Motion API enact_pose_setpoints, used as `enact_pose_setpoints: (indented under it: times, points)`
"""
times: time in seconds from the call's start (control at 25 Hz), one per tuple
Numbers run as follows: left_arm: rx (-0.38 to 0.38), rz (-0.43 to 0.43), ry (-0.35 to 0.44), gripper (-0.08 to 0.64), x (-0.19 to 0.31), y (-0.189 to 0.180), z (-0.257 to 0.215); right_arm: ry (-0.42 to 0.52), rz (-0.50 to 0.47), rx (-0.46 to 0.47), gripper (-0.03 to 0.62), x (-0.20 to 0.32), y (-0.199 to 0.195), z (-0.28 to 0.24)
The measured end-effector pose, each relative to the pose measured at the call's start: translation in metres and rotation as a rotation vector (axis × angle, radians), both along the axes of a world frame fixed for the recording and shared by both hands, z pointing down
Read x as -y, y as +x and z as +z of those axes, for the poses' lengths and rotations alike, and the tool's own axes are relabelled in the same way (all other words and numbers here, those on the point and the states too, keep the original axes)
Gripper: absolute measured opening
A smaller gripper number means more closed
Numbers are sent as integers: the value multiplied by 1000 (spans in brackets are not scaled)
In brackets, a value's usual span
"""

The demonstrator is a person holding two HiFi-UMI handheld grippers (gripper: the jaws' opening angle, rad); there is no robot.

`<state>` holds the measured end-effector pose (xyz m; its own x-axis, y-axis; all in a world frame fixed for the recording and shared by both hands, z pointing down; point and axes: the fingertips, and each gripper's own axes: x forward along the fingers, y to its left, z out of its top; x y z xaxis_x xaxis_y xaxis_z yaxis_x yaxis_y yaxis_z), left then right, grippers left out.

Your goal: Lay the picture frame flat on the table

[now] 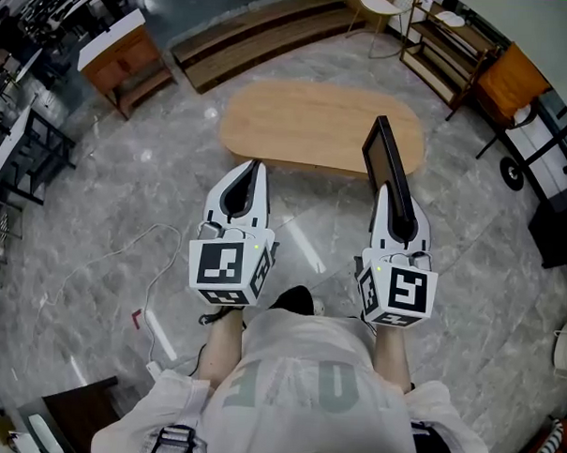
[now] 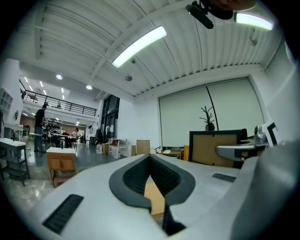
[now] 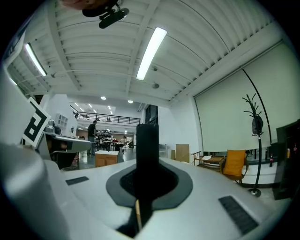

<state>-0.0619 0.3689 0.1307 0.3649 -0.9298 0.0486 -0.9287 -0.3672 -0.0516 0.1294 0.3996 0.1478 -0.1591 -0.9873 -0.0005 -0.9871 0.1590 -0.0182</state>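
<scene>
A black picture frame [image 1: 381, 145] stands on edge over the right end of the oval wooden table [image 1: 307, 128], its lower part pinched in my right gripper [image 1: 385, 188], which is shut on it. In the right gripper view the frame's dark edge [image 3: 147, 145] rises straight up between the jaws of my right gripper [image 3: 148, 165]. My left gripper [image 1: 255, 165] hovers at the table's near edge, left of the frame, shut and empty. The left gripper view shows the frame's brown back [image 2: 214, 147] off to the right, and wood of the table [image 2: 155, 199] under the left gripper [image 2: 150, 157].
A wooden cabinet [image 1: 122, 59] and low slatted benches [image 1: 264, 32] stand beyond the table. Shelving [image 1: 451, 50] and an orange cabinet [image 1: 510, 85] are at the back right, black racks [image 1: 29, 153] at the left. A white cable [image 1: 123, 251] trails over the marble floor.
</scene>
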Motion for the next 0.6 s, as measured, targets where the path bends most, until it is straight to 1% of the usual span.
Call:
enact_pose_setpoints:
  times: [0.12, 0.36, 0.48, 0.6]
  points:
    - [-3, -11, 2, 9, 4, 1, 1, -4, -5, 9, 17, 8, 5, 2]
    - [-21, -44, 20, 9, 28, -5, -3, 4, -6, -7, 17, 31, 11, 1]
    - [-28, -39, 32, 9, 48, -4, 0, 12, 9, -15, 17, 45, 15, 4]
    - [-31, -16, 32, 9, 72, 1, 7, 17, 31, -23, 17, 64, 19, 8]
